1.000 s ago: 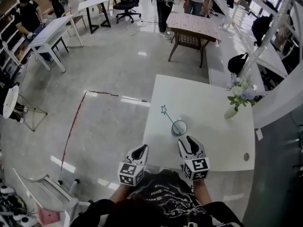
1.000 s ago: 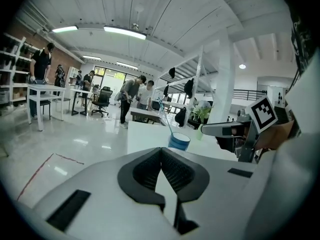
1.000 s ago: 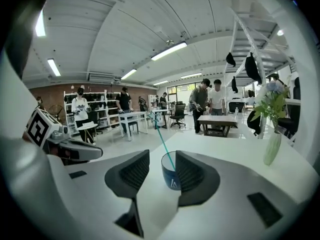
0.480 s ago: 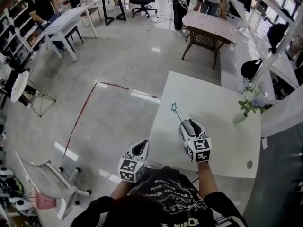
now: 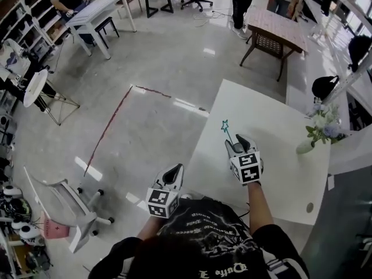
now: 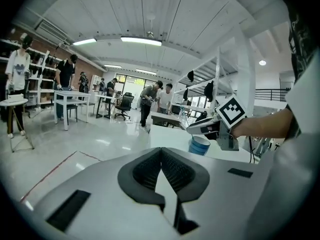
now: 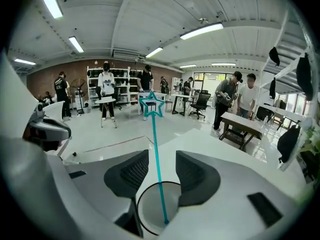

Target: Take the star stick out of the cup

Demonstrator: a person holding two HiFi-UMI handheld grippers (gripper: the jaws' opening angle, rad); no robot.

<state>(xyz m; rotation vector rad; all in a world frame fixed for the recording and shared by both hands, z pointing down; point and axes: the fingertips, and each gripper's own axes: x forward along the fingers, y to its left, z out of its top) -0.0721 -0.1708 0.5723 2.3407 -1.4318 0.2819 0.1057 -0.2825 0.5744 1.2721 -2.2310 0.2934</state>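
Closest in, the left tool (image 5: 174, 170) is hanging just off the near left side of the white table (image 5: 273, 132). It's clenched tight: in the left gripper view its dark ribbed pads (image 6: 172, 169) are meeting at the tip with nothing between them. It's pointing roughly toward the other tool.

A bit further forward, the right tool (image 5: 237, 142) is reaching in over the table and tilting down onto the cup (image 6: 200, 145). The cup is blue on the outside and is standing upright on the table right under that tool's tip. In the head view the tool is covering it.

The right tool is released. Its jaws have just been opening, and they're sitting wide on either side of the star stick (image 7: 155, 144) with a gap on both sides, so nothing is pinching it.

The star stick is still in the cup (image 7: 150, 209). Its foot is resting on the pale bottom, and the thin teal shaft is rising up between the pads. The star outline is poking out past the tool's tip (image 5: 225, 125).

Further back, a pale vase of flowers (image 5: 317, 133) is standing near the table's far right edge. Beyond that, a red line (image 5: 110, 129) is running across the grey floor. Way at the back, a wooden table (image 5: 276, 31) is standing with a few people around it.
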